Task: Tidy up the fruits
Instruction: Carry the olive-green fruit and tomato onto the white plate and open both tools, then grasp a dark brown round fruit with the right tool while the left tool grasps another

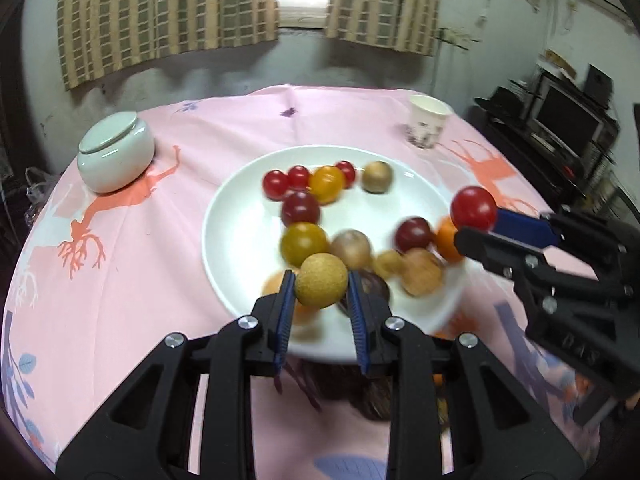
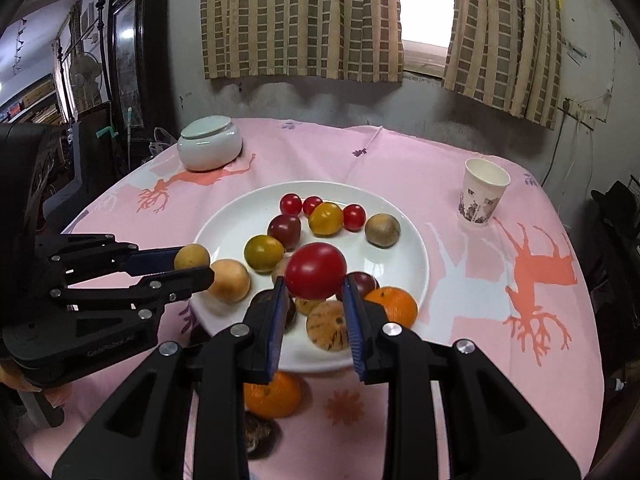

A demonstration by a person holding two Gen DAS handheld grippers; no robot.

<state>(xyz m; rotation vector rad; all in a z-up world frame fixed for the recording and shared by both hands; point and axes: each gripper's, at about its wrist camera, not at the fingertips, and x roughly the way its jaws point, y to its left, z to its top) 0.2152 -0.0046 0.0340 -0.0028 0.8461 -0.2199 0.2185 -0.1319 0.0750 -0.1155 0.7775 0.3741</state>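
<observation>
I am holding a tan, rough-skinned round fruit (image 1: 321,280) in my left gripper (image 1: 321,285), its blue pads pressing on both sides of the fruit, above the near edge of the white plate (image 1: 232,216). I am holding a red tomato (image 2: 316,270) in my right gripper (image 2: 315,280), jaws closed on it likewise, above the plate's near right part. The plate is sitting on a table under a pink tablecloth (image 2: 400,168) with orange deer prints. On the plate are lying: small red cherry tomatoes (image 2: 291,203) at the far side, an orange-yellow tomato (image 2: 326,219), a dark red tomato (image 2: 285,231), a yellow-green tomato (image 2: 264,253), a brownish round fruit (image 2: 382,230) to the right, a pale orange fruit (image 2: 229,280) at the left edge, a speckled tan fruit (image 2: 327,325) near me, and an orange (image 2: 394,306) at the near right rim. Another orange (image 2: 273,396) is resting on the cloth just near the plate, off it. A white lidded bowl (image 2: 209,148) is standing far left; a paper cup (image 2: 482,196) is standing far right, both well apart from the plate.
</observation>
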